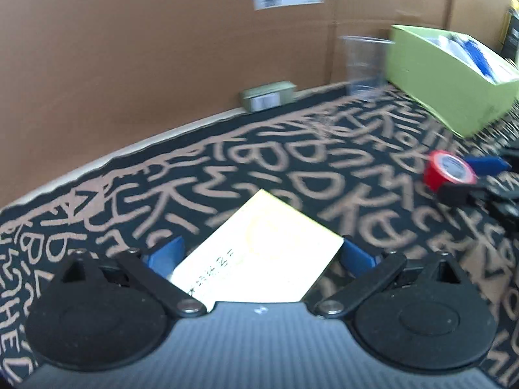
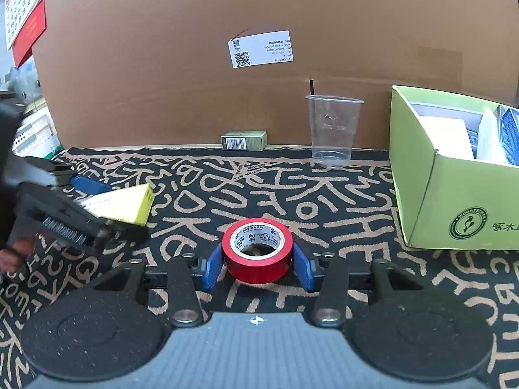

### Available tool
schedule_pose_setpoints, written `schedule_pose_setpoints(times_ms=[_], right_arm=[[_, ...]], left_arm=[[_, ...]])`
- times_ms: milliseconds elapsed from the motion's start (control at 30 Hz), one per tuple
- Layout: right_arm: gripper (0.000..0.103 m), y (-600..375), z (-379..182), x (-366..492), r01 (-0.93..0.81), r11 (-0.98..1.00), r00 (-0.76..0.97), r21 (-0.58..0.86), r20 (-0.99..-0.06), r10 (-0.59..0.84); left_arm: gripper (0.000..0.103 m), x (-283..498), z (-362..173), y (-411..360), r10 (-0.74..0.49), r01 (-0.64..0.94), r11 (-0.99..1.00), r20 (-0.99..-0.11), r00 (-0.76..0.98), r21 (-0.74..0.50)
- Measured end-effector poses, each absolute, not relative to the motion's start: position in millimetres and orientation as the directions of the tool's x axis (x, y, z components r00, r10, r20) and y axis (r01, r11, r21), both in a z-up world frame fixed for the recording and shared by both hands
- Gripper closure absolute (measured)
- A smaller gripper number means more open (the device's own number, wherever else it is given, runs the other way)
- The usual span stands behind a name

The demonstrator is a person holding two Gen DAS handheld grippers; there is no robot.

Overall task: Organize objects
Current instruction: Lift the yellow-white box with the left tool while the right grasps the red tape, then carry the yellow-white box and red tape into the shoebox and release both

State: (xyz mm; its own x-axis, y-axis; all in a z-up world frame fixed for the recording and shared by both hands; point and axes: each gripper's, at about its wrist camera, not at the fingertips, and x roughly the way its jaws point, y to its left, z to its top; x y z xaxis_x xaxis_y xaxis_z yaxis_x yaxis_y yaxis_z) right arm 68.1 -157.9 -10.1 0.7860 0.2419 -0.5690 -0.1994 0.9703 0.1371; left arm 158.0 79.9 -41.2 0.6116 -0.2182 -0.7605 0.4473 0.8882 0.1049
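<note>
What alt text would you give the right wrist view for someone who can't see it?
The right gripper grips a red tape roll between its blue pads over a black mat with tan lettering. At left, the left gripper holds a yellow box. Behind stand a clear plastic cup, a small green carton and an open green box.

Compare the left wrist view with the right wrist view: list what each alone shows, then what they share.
Left wrist only: the pale printed top face of the yellow box in the left claw.
Right wrist only: a red-and-white calendar at far left.
Both: red tape roll in the right claw, clear cup, green carton, small olive box.
</note>
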Motion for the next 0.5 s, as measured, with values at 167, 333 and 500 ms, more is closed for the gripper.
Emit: schedule_pose_setpoints(times_ms=[167, 333, 500], right_arm=[[0.044, -158, -11, 61, -0.206, 0.973, 0.79, 0.102, -0.57, 0.227], [0.043, -161, -14, 58, -0.204, 0.971, 0.787, 0.126, -0.569, 0.239], [0.043, -161, -15, 57, -0.205, 0.971, 0.785, 0.127, -0.571, 0.24]], left_arm=[[0.0, 130, -26, 74, -0.17, 0.507, 0.801, -0.691, 0.702, 0.318], [0.0, 122, -40, 71, -0.193, 0.639, 0.624, -0.704, 0.684, 0.45], [0.0, 138, -40, 86, -0.254, 0.629, 0.718, -0.73, 0.634, 0.297]])
